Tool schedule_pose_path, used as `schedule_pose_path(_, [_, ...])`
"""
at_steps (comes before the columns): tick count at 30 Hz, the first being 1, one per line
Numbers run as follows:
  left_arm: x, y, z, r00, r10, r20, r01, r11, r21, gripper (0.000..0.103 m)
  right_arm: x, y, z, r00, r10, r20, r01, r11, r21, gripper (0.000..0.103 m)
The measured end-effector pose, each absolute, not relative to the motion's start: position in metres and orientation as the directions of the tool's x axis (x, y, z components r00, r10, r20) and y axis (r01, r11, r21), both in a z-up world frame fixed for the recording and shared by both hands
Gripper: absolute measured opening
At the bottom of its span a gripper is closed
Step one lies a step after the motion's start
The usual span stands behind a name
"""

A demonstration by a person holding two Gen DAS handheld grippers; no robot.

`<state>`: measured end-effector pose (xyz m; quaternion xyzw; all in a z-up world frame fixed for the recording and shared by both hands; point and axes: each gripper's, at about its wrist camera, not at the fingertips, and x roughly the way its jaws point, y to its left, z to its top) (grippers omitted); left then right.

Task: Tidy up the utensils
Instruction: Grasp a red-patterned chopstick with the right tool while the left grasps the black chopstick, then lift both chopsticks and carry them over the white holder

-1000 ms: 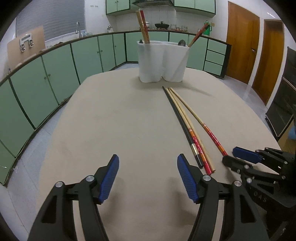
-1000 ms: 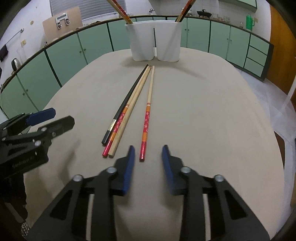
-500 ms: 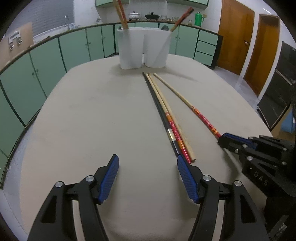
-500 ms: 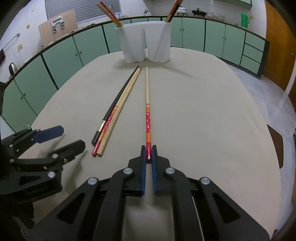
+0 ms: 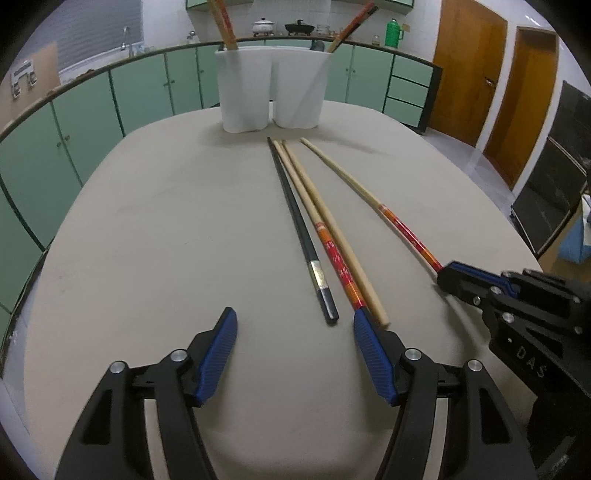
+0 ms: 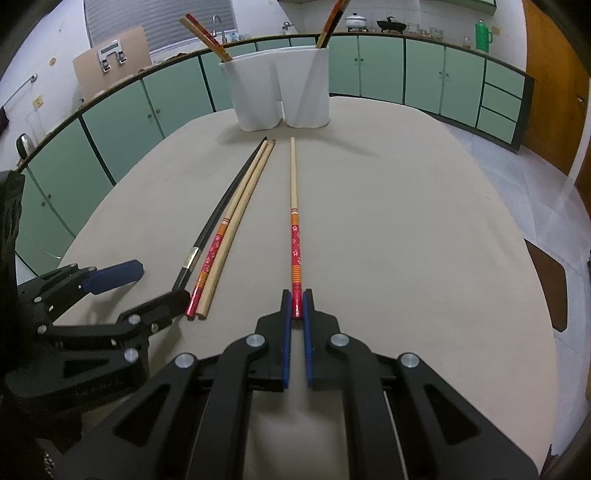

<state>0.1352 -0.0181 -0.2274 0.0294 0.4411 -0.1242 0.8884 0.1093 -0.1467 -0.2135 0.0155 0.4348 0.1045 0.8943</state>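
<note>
I count four chopsticks lying loose on the beige surface. Three lie side by side in a bundle: one black chopstick, one red-patterned chopstick and one plain wooden chopstick, touching or nearly touching along their length. The fourth, a second red-patterned chopstick, lies apart to their right, with its thin end toward the holder.

My right tool is clamped on the thick red end of that fourth chopstick, which otherwise lies along the surface. My left tool has its jaws closing, yet they stand wide with nothing between them; its right pad sits just beside the near ends of the bundle.

At the far edge stands one white holder with two compartments. I see two chopsticks leaning out of the left compartment. In the right one there are reddish chopsticks, though I cannot tell how many.
</note>
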Motion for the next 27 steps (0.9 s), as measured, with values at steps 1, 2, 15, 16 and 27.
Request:
schedule_pose_path(1, [0.136,-0.018,-0.227,0.582,-0.194,-0.79,0.242,0.969,-0.06,0.06,0.11,-0.147,-0.214,0.599,0.2,-0.776,-0.171,0.978,0.119,0.005])
schedule_pose_path(2, [0.138,-0.017,-0.227,0.584,-0.193,-0.789,0.235,0.97,-0.063,0.056,0.11,-0.148,-0.215,0.597,0.2,-0.777,-0.17,0.978,0.122,0.005])
schedule_pose_path(15, [0.137,-0.021,-0.227,0.595,-0.204,-0.778,0.214,0.973,-0.092,0.007,0.112,-0.146,-0.218,0.59,0.204,-0.781,-0.171,0.977,0.126,0.005])
schedule_pose_path(16, [0.137,-0.021,-0.227,0.594,-0.206,-0.777,0.211,0.973,-0.097,0.007,0.112,-0.146,-0.218,0.589,0.205,-0.782,-0.171,0.977,0.127,0.005])
schedule_pose_path(27, [0.128,-0.014,-0.205,0.629,-0.195,-0.753,0.199,0.976,-0.086,0.007,0.107,-0.148,-0.194,0.625,0.221,-0.749,-0.202,0.972,0.119,0.005])
